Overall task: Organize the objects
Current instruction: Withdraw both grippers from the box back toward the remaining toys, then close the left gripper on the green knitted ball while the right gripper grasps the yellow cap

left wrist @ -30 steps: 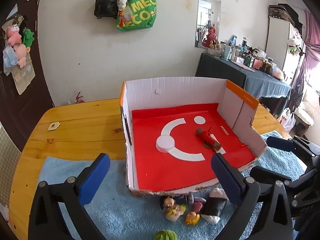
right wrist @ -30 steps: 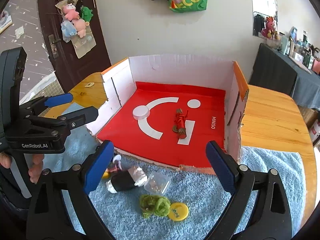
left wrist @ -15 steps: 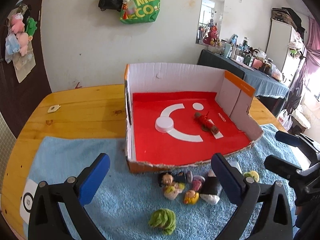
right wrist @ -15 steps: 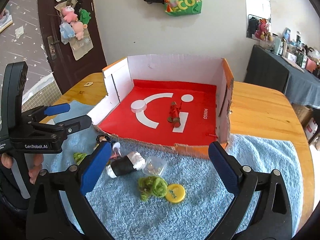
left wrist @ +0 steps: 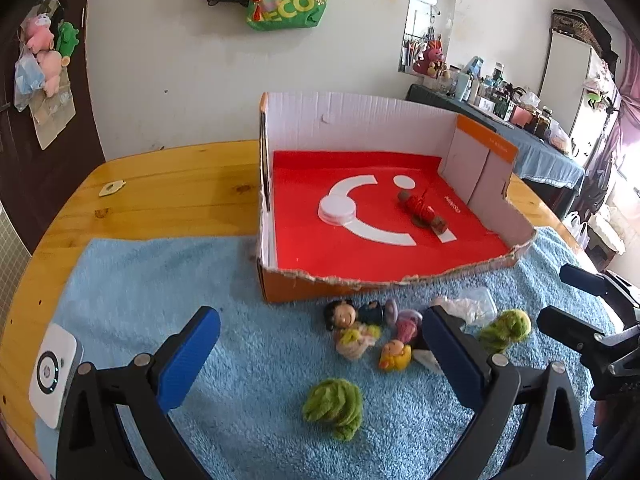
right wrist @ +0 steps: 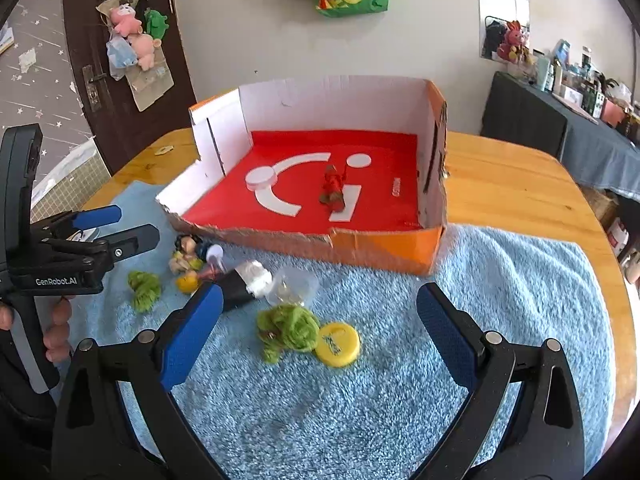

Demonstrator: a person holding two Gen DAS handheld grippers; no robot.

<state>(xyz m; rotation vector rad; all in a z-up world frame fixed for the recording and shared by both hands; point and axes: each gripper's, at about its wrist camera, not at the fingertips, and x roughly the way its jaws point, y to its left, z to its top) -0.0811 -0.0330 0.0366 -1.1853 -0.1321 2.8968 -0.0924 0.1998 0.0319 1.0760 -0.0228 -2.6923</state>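
- Over the fluffy blue towel (right wrist: 500,280), the right gripper (right wrist: 316,340) hangs with its blue-padded jaws spread wide and nothing gripped; a green yarn tuft (right wrist: 290,328) and a flat yellow cap (right wrist: 338,344) lie on the towel between the fingers, untouched.
- To its left, the left gripper (left wrist: 320,354) is just as wide apart and empty, hovering above a second green yarn ball (left wrist: 334,402).
- Just ahead of the left jaws, a cluster of small dolls (left wrist: 360,334) sits bunched together, with a crumpled clear plastic cup (left wrist: 472,306) and a black-and-white roll (right wrist: 244,282) beside them.
- Behind the clutter, the cardboard box (left wrist: 400,120) stands on the wooden table (left wrist: 160,200), near wall torn down low, white inside, orange outside.
- On its red floor lie a round white lid (left wrist: 337,210) and a red-wrapped stick (left wrist: 420,210), apart from each other.
- At the towel's left edge, a white square device (left wrist: 52,372) rests flat.
- A hand (right wrist: 56,332) grips the left tool's handle.
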